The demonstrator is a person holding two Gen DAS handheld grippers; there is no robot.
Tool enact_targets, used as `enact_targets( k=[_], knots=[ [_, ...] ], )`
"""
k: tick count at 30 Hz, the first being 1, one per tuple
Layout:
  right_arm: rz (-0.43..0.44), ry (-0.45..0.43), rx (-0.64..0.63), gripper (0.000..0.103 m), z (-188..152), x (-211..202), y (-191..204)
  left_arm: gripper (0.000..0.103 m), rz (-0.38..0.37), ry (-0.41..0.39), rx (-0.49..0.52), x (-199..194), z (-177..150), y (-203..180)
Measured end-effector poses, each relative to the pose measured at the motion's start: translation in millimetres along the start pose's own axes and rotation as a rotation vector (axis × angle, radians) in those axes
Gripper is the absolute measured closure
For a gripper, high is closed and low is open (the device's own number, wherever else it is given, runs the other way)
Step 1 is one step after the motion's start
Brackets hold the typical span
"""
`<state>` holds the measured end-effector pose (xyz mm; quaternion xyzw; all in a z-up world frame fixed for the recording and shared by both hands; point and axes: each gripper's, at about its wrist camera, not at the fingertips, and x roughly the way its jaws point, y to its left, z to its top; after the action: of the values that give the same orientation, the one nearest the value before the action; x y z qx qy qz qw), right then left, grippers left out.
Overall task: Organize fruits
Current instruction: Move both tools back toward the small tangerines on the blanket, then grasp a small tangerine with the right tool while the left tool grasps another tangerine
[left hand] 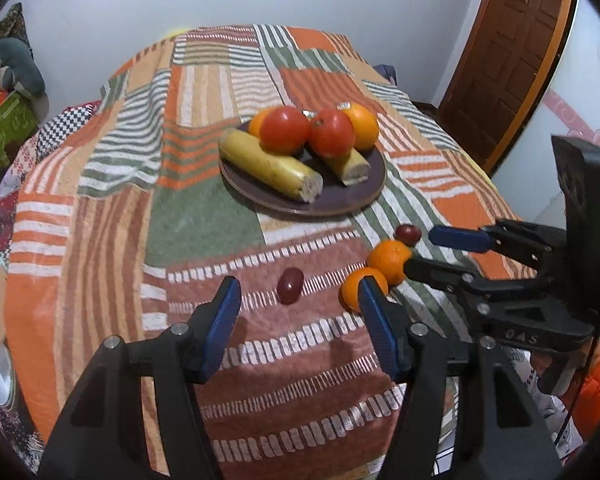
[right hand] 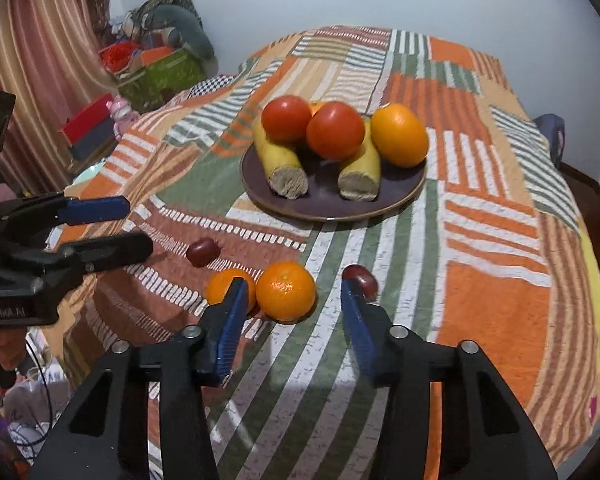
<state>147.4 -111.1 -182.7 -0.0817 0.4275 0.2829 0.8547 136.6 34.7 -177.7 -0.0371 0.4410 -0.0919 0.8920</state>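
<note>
Beside the round dark plate [right hand: 404, 196], on its near side, four loose fruits lie on the bench [right hand: 496, 288]: two small dimpled mandarins touching each other and two smooth, dark red oval fruits. One mandarin [right hand: 286, 290] sits between the tips of the right gripper [right hand: 292, 312], whose blue ribbed fingers [right hand: 356, 316] stand wide apart and hold nothing; the second mandarin [right hand: 225, 286] is partly behind the gripper's left finger, and one red fruit [right hand: 365, 276] lies just at the tip of its right finger. The other red fruit [left hand: 290, 285] lies apart from the mandarins, ahead of the left gripper [left hand: 298, 300], whose fingers [left hand: 222, 320] are likewise spread wide and empty. On the plate itself I count six pieces: two glossy round tomatoes [right hand: 334, 130] resting on two yellow cobs of corn [right hand: 282, 162] with pale, fibrous cut ends, a large smooth orange [right hand: 399, 135] at the plate's right edge, and another orange fruit [left hand: 258, 120] mostly hidden behind the tomatoes. A thick woven patchwork cloth in orange, green, tan and white stripes covers the bench. Beyond the plate are a plain pale wall and a brown panelled wooden door [left hand: 512, 44]; to the plate's left are a striped curtain [right hand: 48, 60] and a green box [right hand: 160, 72] of clutter.
</note>
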Motion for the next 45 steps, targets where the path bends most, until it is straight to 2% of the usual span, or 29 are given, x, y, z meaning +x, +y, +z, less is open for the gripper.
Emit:
enact_targets(
  k=[5, 9, 15, 19, 20, 21, 22, 24, 25, 29, 33, 40, 45],
  knots=[
    [0.017, 0.020, -0.003, 0.060, 0.0, 10.4, 0.5, 0.047, -0.039, 0.030, -0.006, 11.7, -6.0, -1.8],
    [0.046, 0.028, -0.012, 0.071, -1.1, 16.7, 1.1, 0.049, -0.062, 0.044, 0.006, 19.0, -7.9, -9.3],
    [0.068, 0.033, -0.016, 0.072, -4.4, 12.2, -4.9, 0.050, -0.096, 0.077, 0.029, 34.9, -8.5, -24.8],
    [0.063, 0.005, 0.012, 0.073, -4.2, -1.0, -14.2, 0.057, -0.119, 0.097, 0.035, 46.6, -6.2, -33.2],
    [0.063, -0.004, 0.018, 0.076, -4.1, -4.8, -16.7, 0.058, -0.119, 0.101, 0.038, 49.7, -5.8, -35.7],
    [0.059, -0.015, 0.022, 0.092, -4.0, -9.3, -18.9, 0.059, -0.118, 0.103, 0.041, 52.0, -5.3, -37.3],
    [0.062, -0.017, 0.025, 0.094, -3.5, -11.9, -20.0, 0.061, -0.117, 0.106, 0.042, 54.7, -4.5, -38.6],
    [0.067, -0.023, 0.037, 0.093, -2.3, -17.1, -23.5, 0.063, -0.100, 0.101, 0.045, 58.7, -3.3, -40.2],
    [0.064, -0.026, 0.035, 0.093, -2.2, -19.0, -24.3, 0.068, -0.090, 0.096, 0.048, 59.4, -2.7, -40.4],
    [0.082, -0.002, 0.042, 0.093, -5.2, -15.5, -23.1, 0.068, -0.098, 0.091, 0.044, 59.1, -1.2, -36.8],
    [0.070, 0.021, 0.043, 0.073, -4.9, -5.1, -19.1, 0.069, -0.088, 0.067, 0.037, 48.0, -0.5, -29.8],
    [0.039, 0.021, 0.008, 0.073, 6.0, 10.1, -10.6, 0.069, -0.077, 0.001, -0.008, 20.9, 8.2, -7.8],
    [0.007, 0.032, -0.024, 0.066, 15.5, 22.8, -7.1, 0.069, -0.063, -0.009, -0.038, 18.4, 13.2, 7.3]
  ],
)
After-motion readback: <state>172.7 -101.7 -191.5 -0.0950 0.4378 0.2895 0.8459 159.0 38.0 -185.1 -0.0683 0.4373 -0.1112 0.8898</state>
